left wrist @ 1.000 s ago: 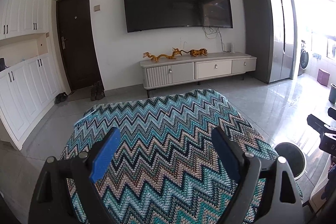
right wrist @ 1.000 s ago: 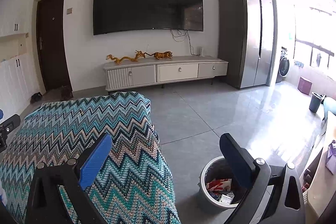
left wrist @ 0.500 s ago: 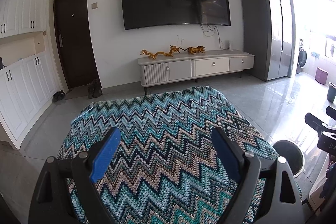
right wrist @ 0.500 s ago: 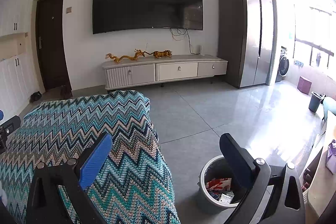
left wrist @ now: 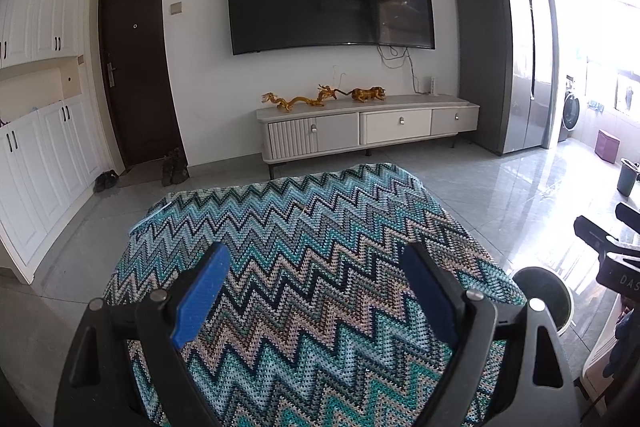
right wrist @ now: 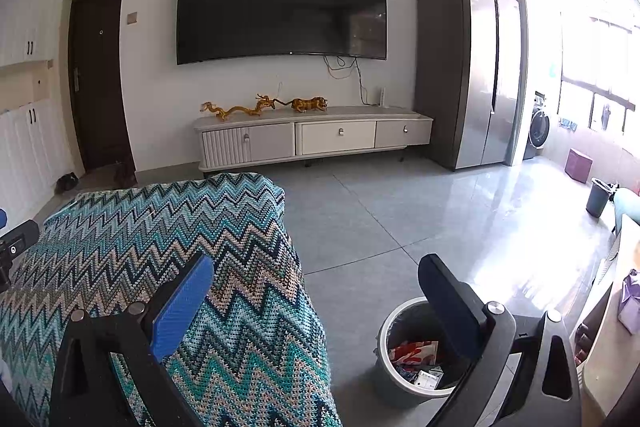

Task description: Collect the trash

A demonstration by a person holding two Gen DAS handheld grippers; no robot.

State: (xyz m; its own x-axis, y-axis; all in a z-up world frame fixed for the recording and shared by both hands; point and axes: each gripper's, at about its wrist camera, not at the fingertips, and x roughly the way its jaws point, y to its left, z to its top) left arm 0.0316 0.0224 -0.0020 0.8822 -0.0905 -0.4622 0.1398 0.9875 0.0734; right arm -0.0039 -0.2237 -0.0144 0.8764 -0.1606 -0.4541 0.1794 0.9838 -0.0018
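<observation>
A white waste bin (right wrist: pixel 390 355) stands on the floor by the right side of the zigzag blanket-covered table (right wrist: pixel 168 251); red and white wrappers (right wrist: pixel 414 353) lie inside it. My right gripper (right wrist: pixel 314 279) hovers open over the blanket's right edge and the bin, with nothing between its blue pads. My left gripper (left wrist: pixel 316 267) is open and empty above the middle of the blanket (left wrist: pixel 304 227). The bin's rim (left wrist: pixel 564 301) shows at the blanket's right in the left wrist view. No loose trash shows on the blanket.
A TV cabinet (left wrist: pixel 366 131) with golden figurines stands under a wall TV. A tall grey fridge (left wrist: pixel 504 55) is at the right, white cupboards (left wrist: pixel 36 155) and a dark door at the left. A dark bin (right wrist: pixel 599 197) and a purple stool (right wrist: pixel 578 165) stand far right on the tiled floor.
The left wrist view has tilted very slightly, so the room sits a little higher in the frame. Both grippers stay open in place.
</observation>
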